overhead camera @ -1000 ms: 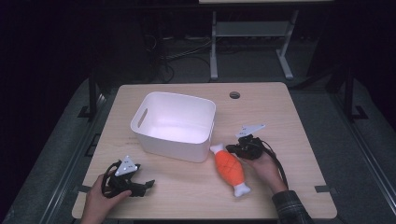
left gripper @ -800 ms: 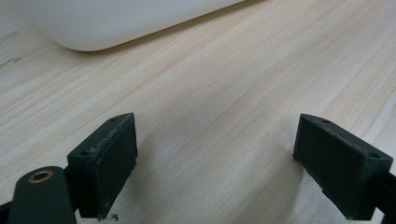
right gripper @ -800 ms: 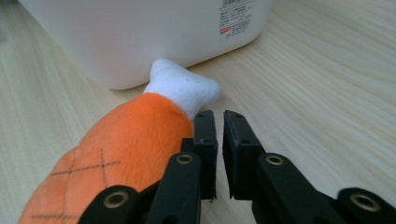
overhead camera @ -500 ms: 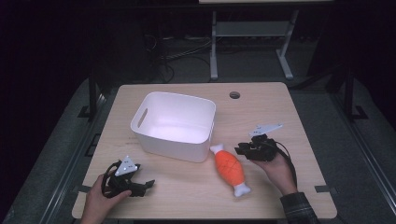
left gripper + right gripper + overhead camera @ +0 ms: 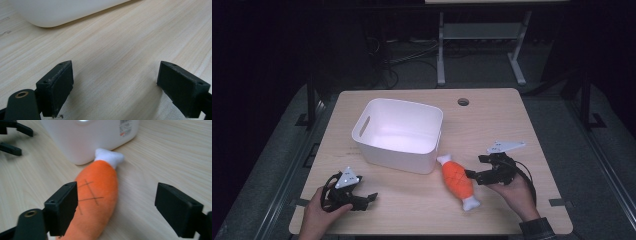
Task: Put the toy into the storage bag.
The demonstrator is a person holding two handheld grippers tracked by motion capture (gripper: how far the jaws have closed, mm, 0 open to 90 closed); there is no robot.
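Bench (image 5: pixel 412 210): light wood-grain top, with a round cable hole (image 5: pixel 463 102) sitting near its far edge.

Bin (image 5: pixel 398 134): white plastic tub with a slotted handle in its left wall, standing upright near the middle of the bench, its inside showing nothing. A label is showing on its near wall in the right gripper view.

Plush drumstick (image 5: pixel 458 181): orange soft toy with white ends and a stitched cross-hatch on its body, lying flat on the bench just to the right of the bin's near right corner. Its far white end (image 5: pixel 109 157) is lying against the bin's wall; its near white end is pointing toward the person's edge of the bench.

Right gripper (image 5: pixel 476 175): held in the person's right hand (image 5: pixel 515 194), sitting just to the right of the drumstick and pointing at it. Its jaws have just been opening and are standing wide apart. In the right gripper view the drumstick is lying partly between them, beside the left jaw, with neither pad pressing on it.

Left gripper (image 5: pixel 368 198): held in the person's left hand (image 5: pixel 317 217) near the front left corner of the bench, well apart from the drumstick. Its jaws are standing apart over bare wood, holding nothing.
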